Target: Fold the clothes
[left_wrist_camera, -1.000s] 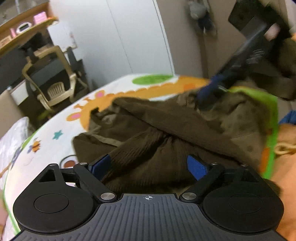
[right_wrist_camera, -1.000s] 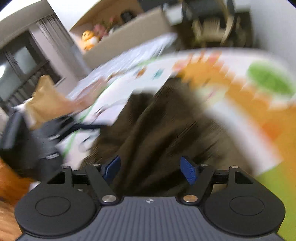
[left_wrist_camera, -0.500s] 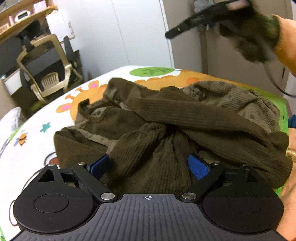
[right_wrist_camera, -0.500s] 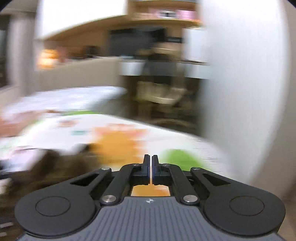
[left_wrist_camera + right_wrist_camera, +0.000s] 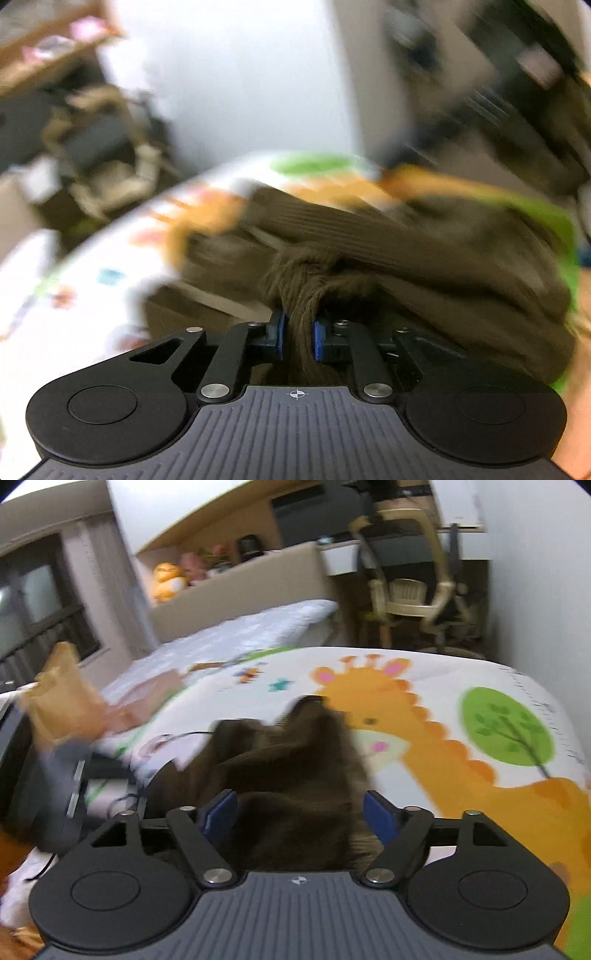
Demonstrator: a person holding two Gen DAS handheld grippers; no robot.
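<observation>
Mostly blurred: left claw [image 5: 297, 334] pinching brown garment [image 5: 424, 258]; right claw [image 5: 301, 812] spread.

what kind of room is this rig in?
Likely a bedroom at home: a bed with plush toys behind its headboard, a desk chair, and a giraffe-print mat under the brown garment.

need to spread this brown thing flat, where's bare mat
Bare mat lies beyond the brown garment, around the giraffe's head and green tree. The near-left edge, by the cables, is crowded.
</observation>
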